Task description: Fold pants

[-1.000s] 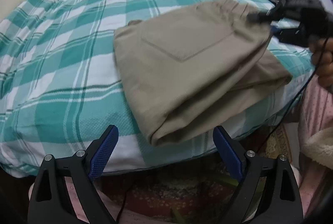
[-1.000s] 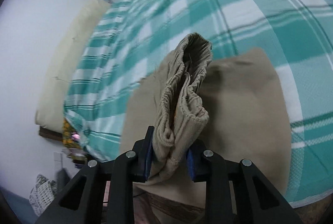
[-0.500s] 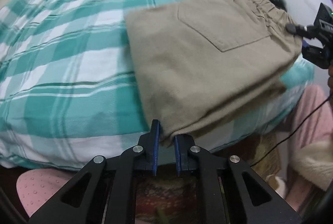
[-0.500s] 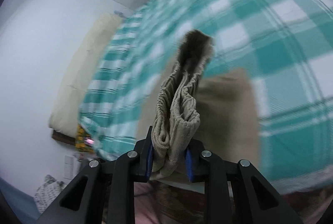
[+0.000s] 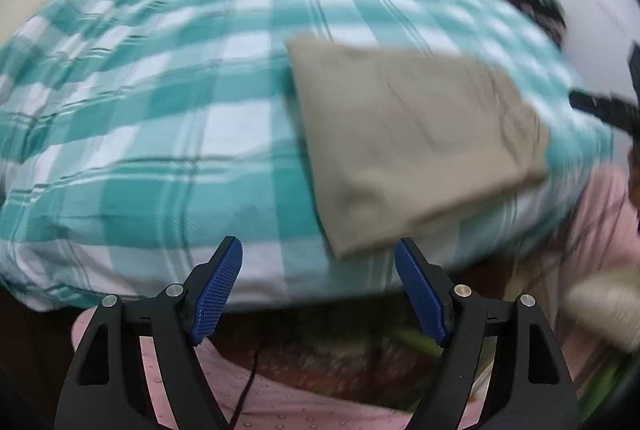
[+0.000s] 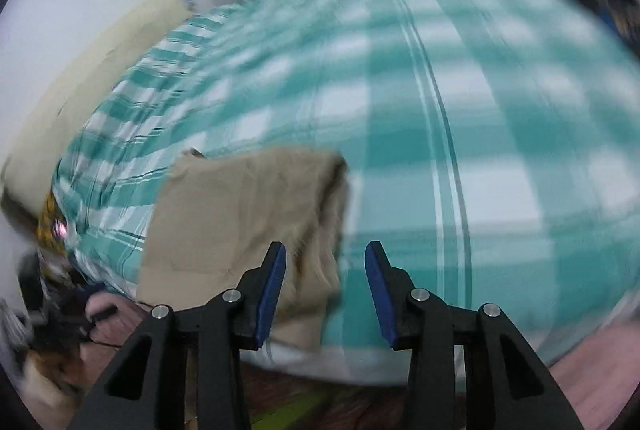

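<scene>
Pants [image 5: 412, 146]: folded flat near bed [image 5: 160, 134] edge, blurred.
Left gripper [image 5: 318, 284]: released, spread wide just off bed edge.
Right gripper [image 6: 325, 284]: released, beside pants.

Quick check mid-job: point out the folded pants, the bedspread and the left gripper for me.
pants [image 5: 412, 146]: left wrist view, middle of the folded top layer.
bedspread [image 5: 160, 134]: left wrist view, bare checked area left of the pants.
left gripper [image 5: 319, 292]: left wrist view, midway between its open blue fingertips.

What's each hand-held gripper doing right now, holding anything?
Left hand-held gripper: open, holding nothing; pants lie on the bed.
Right hand-held gripper: open, holding nothing.
</scene>
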A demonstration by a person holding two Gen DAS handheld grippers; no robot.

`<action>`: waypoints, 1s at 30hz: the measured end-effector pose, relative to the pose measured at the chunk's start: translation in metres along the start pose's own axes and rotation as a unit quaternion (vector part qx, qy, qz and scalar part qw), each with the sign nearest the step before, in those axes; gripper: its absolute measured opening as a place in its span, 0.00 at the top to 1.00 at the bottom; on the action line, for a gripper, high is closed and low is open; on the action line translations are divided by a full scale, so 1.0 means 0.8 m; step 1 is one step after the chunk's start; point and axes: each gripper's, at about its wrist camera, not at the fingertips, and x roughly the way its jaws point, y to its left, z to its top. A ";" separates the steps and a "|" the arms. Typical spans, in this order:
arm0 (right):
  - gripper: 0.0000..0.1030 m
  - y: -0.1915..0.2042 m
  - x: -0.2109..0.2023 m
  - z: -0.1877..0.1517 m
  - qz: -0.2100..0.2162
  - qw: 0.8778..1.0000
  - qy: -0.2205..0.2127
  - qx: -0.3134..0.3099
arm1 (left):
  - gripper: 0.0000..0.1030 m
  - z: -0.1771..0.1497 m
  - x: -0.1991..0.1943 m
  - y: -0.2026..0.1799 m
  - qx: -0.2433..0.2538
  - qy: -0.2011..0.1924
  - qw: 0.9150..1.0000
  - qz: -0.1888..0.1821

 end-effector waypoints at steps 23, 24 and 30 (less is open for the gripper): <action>0.60 0.093 0.081 0.014 0.010 0.991 0.029 -0.134 | 0.23 0.024 0.121 -0.066 0.014 0.033 0.998 0.060; 0.60 0.097 0.082 0.022 0.004 0.990 0.022 -0.138 | 0.23 0.022 0.119 -0.068 0.014 0.033 0.998 0.061; 0.60 0.072 0.154 0.051 -0.047 0.988 0.058 -0.132 | 0.23 0.019 0.113 -0.072 0.014 0.031 0.997 0.062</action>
